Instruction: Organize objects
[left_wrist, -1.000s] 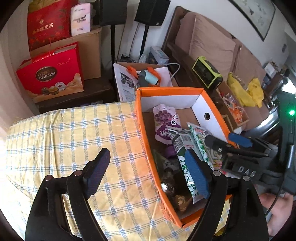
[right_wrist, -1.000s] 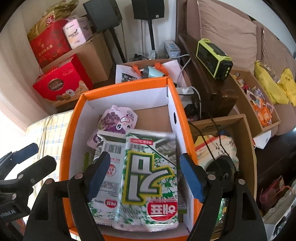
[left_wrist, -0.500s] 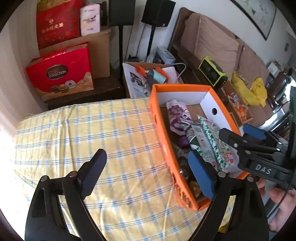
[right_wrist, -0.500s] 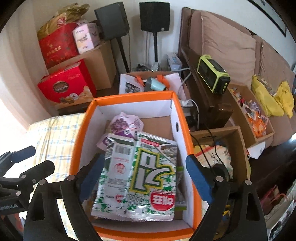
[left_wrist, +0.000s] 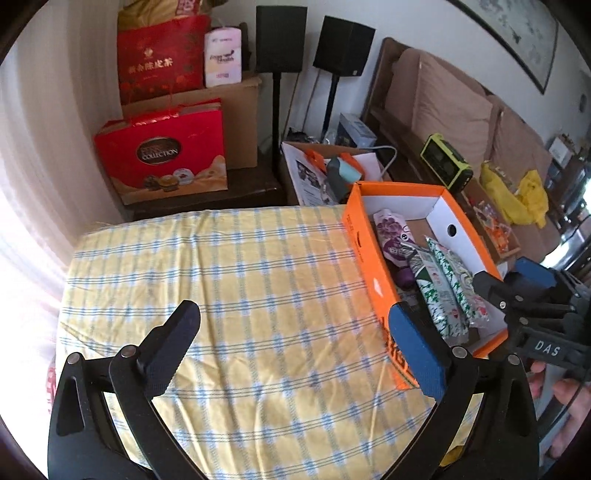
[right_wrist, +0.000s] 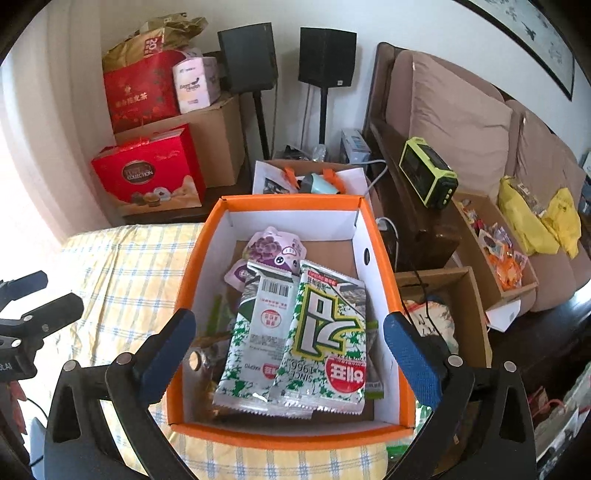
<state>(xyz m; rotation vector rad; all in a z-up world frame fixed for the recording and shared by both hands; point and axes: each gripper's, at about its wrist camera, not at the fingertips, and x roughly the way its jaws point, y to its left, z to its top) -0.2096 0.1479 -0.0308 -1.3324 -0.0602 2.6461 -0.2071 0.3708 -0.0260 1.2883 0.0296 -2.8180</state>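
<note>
My left claw (left_wrist: 291, 343) hangs wide apart with nothing in it above the checked cloth (left_wrist: 229, 280) on the worktop. My right claw (right_wrist: 288, 347) is spread too, empty, over the orange box (right_wrist: 291, 435), where two seaweed packets (right_wrist: 328, 332) lie on top of a purple pouch (right_wrist: 273, 247).

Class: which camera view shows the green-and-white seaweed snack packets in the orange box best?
The right wrist view: the seaweed snack packets lie face-up, centred, with print legible inside the orange box. The left wrist view shows them obliquely and smaller, partly hidden by the right gripper.
</note>
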